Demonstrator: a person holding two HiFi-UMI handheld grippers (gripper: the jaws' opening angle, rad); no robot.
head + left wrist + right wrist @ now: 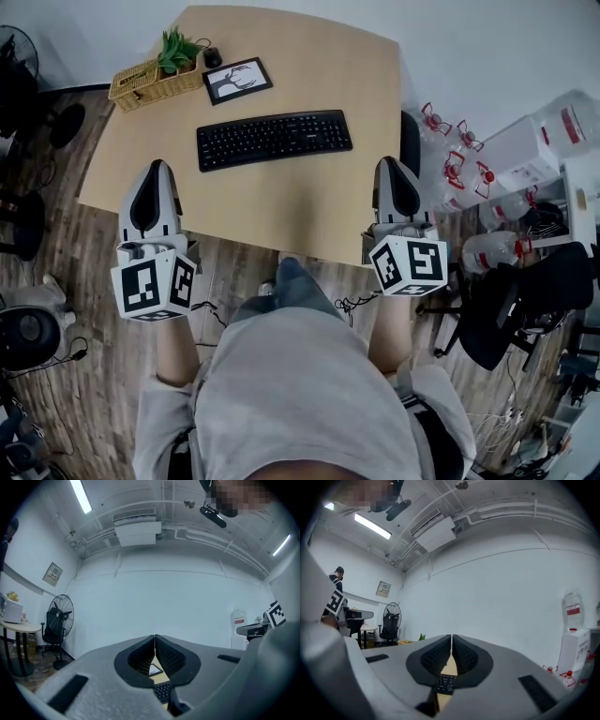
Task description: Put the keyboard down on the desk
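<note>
Lying flat in the upper middle of the head view, the black rectangular keyboard (pixel 274 139) rests on the light wooden surface (pixel 309 211), its long side running nearly level across the frame. Toward the upper left of the frame, a black-framed picture (pixel 237 80) lies just beside a woven straw basket (pixel 141 86) that holds a green leafy plant (pixel 176 47). A small black mouse (pixel 212 56) sits near the basket's far end. The grey left hand-held gripper (pixel 157 169) is at the left of the frame over the near edge of the surface, well apart from the keyboard. In the left gripper view that hand-held gripper (pixel 154 639) has its jaws pressed together tip to tip with nothing between them, and a sliver of the keyboard (pixel 162 691) shows through the gap lower down. The grey right hand-held gripper (pixel 392 164) is at the right of the frame by the near corner of the surface, also clear of the keyboard. In the right gripper view it (pixel 451 638) is likewise fully closed and empty. Clear water bottles with red handles (pixel 450 141) stand at the right edge of the head view, and a black office chair (pixel 525 300) is at the lower right on the wooden plank floor (pixel 56 253).
</note>
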